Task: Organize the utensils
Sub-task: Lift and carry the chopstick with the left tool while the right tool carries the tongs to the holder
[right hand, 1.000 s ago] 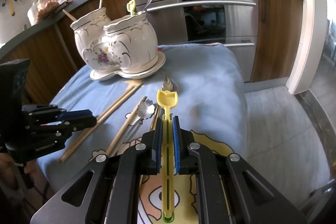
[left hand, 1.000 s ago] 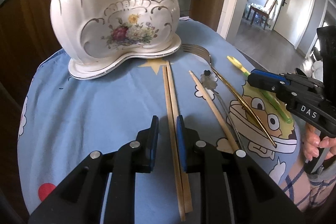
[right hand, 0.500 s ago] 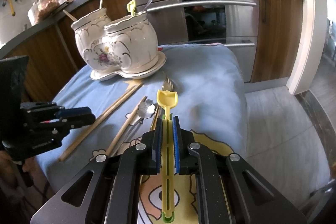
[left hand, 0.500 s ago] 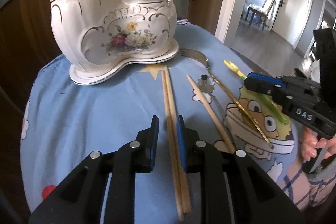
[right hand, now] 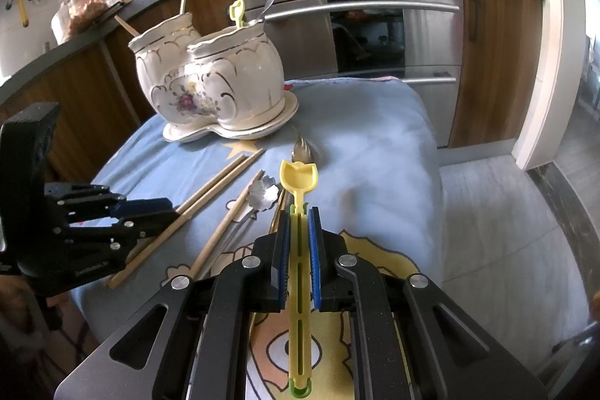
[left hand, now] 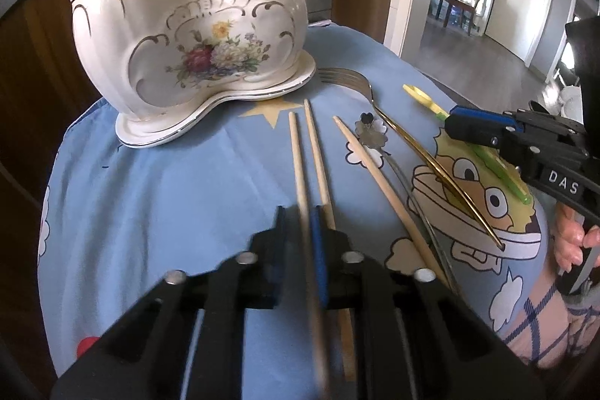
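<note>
A white flowered ceramic holder (left hand: 195,55) (right hand: 210,89) stands at the back of the table with a fork, a yellow utensil and chopsticks in it. My left gripper (left hand: 300,212) (right hand: 170,208) has its jaws closing hard onto the left chopstick (left hand: 296,152) of a pair, pads pressing on it. The second chopstick (left hand: 317,152) passes beside the right finger. A third chopstick (left hand: 375,171), a gold-handled fork (left hand: 375,100) and a flower-headed metal utensil (left hand: 369,130) lie to the right. My right gripper (right hand: 300,212) (left hand: 453,126) is shut on a yellow-green plastic utensil (right hand: 298,179).
A blue cartoon tablecloth (left hand: 168,194) covers the table, which drops off to the floor on the right in the right wrist view. A steel oven (right hand: 375,25) and wooden cabinets stand behind. A person's hand (left hand: 570,238) holds the right gripper's handle.
My left jaws have closed from a narrow gap onto the left chopstick, which now looks blurred between them. The right gripper and its yellow-green utensil have not moved.
</note>
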The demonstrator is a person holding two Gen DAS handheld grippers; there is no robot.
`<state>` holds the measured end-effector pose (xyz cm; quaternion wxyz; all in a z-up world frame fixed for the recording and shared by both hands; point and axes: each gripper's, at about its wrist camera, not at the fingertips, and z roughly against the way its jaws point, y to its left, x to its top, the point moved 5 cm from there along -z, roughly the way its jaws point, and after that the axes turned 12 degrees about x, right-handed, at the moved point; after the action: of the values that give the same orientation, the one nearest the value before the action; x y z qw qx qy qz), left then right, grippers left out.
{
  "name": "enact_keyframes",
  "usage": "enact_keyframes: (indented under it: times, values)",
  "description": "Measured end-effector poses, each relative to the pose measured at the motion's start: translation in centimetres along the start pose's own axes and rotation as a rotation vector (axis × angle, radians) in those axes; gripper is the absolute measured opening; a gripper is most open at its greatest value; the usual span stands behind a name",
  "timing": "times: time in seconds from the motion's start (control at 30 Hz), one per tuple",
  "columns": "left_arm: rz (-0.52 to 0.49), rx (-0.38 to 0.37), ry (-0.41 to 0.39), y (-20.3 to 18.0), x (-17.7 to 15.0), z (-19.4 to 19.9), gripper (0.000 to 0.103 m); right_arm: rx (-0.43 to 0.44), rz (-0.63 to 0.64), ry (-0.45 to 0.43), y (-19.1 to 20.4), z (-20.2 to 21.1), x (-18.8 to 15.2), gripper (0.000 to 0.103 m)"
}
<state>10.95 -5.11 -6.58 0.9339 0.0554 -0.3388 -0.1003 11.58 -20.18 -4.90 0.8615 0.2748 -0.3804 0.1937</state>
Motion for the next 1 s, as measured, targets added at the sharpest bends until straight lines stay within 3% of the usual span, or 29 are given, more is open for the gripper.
enact_keyframes:
  times: [0.27,0.47,0.67,0.83,1.0]
  values:
    - [0.006,-0.051,-0.037,1.1,-0.3,0.8,0.005,0.012,0.021,-0.069,0.6,1.1,0.5,0.011]
    - [-0.02,-0.088,-0.185,2.7,-0.8,4.7,0.005,0.021,0.052,-0.151,1.8,2.3,1.3,0.011]
    - [0.039,-0.124,-0.343,5.4,-0.2,7.6,0.005,0.047,0.096,-0.25,3.9,3.4,3.0,0.011]
    - [0.081,-0.125,-0.461,7.7,2.4,9.3,0.005,0.075,0.117,-0.349,5.6,4.3,5.8,0.011]
    - [0.114,-0.123,-0.537,9.7,5.9,9.9,0.005,0.099,0.13,-0.385,6.4,3.4,9.0,0.011]
